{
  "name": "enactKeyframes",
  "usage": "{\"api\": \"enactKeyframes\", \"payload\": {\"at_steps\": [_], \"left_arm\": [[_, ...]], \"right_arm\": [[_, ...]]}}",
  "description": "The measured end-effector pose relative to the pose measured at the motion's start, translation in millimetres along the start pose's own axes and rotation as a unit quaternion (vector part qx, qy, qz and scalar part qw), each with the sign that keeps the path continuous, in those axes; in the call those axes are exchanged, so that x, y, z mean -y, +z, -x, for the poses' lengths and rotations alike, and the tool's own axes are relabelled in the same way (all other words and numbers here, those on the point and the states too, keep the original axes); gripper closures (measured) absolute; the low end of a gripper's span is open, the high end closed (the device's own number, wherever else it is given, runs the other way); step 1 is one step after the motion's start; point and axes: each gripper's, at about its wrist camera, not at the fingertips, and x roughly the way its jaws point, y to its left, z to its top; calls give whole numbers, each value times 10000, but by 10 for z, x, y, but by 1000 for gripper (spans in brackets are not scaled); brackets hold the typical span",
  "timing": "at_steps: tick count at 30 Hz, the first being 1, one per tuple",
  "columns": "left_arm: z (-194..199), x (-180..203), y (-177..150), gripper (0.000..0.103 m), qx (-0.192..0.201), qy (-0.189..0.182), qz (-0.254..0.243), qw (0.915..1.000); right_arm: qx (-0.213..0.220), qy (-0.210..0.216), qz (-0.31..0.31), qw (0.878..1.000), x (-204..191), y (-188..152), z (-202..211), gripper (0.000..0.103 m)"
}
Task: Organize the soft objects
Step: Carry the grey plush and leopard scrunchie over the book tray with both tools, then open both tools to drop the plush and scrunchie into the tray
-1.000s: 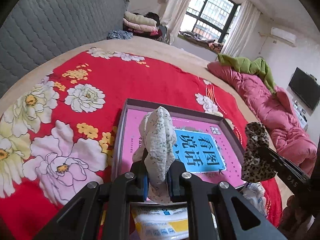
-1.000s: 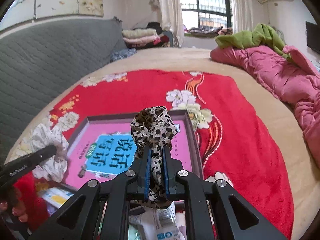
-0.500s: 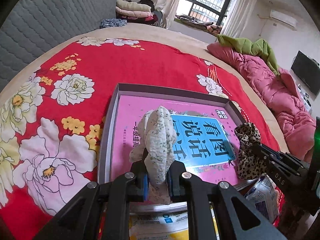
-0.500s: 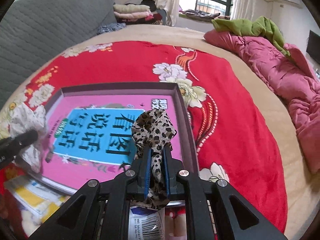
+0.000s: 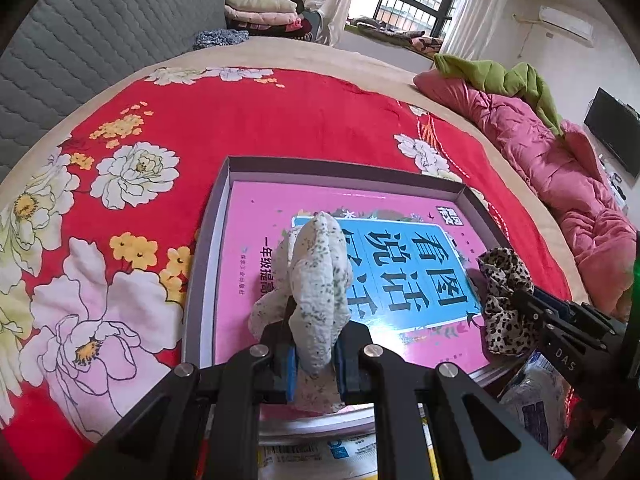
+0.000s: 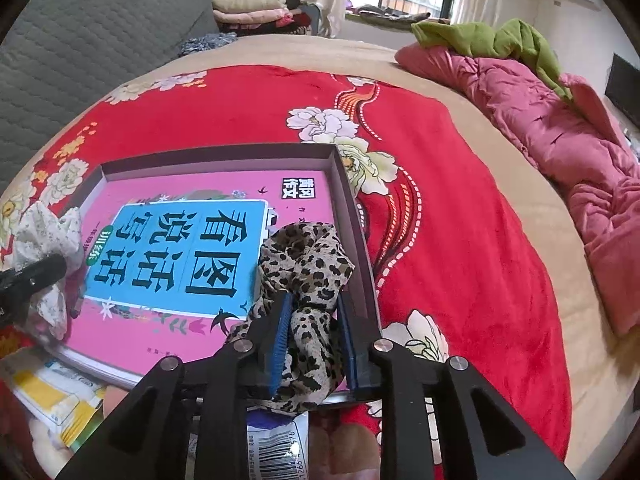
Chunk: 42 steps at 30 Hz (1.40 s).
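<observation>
A shallow grey box [image 5: 208,240] [image 6: 352,208] lies on the red floral bedspread, with a pink and blue book [image 5: 400,264] [image 6: 176,248] inside it. My left gripper [image 5: 314,356] is shut on a white speckled cloth scrunchie [image 5: 320,280], low over the box's near left part; it also shows in the right wrist view [image 6: 48,236]. My right gripper [image 6: 314,328] has its jaws spread apart around a leopard-print scrunchie [image 6: 308,264], which rests on the book at the box's right side. It shows in the left wrist view too [image 5: 504,292].
Plastic packets and a yellow-white carton [image 6: 60,396] lie under the box's near edge. A pink quilt [image 6: 560,140] with a green cloth [image 6: 488,40] lies at the right. A grey padded headboard [image 5: 100,40] stands at the left, folded clothes [image 5: 260,12] at the back.
Both grippers have come down over the box. The right jaws have spread apart, loosening the leopard scrunchie onto the book. The left stays shut on the white scrunchie.
</observation>
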Motion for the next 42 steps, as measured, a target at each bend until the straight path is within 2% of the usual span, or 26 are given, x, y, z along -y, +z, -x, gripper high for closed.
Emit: {"api": "enactKeyframes", "payload": {"at_steps": [4,9,25,31,35,40,42], "left_arm": [[-35,14,2,89,-45,10,-36,10000],[-89,22,10,89,-158,8,-47,9999],[-140,36,21,87,-390,90,-83,9992],[-139,54,24,74,-415,44,-123,9991],[-123,56,30,62,-416,-39,-116,9991],[-70,11,63,54,-395,-260,-13,9989],[-47,-13,75,47,-381,-364,54,9986]], "right_arm": [[-10,-27,14,10000,-2,1,-4,77],[32,-66,-34,10000,32,0,41,65],[117,-15,-246,9996,119,-6,165,51],[150,-29,-277,9995,145,-15,203,48],[192,-48,-281,9994,169,-25,244,45],[268,-87,-316,9991,203,-22,311,44],[299,-94,-330,9990,217,-23,340,44]]}}
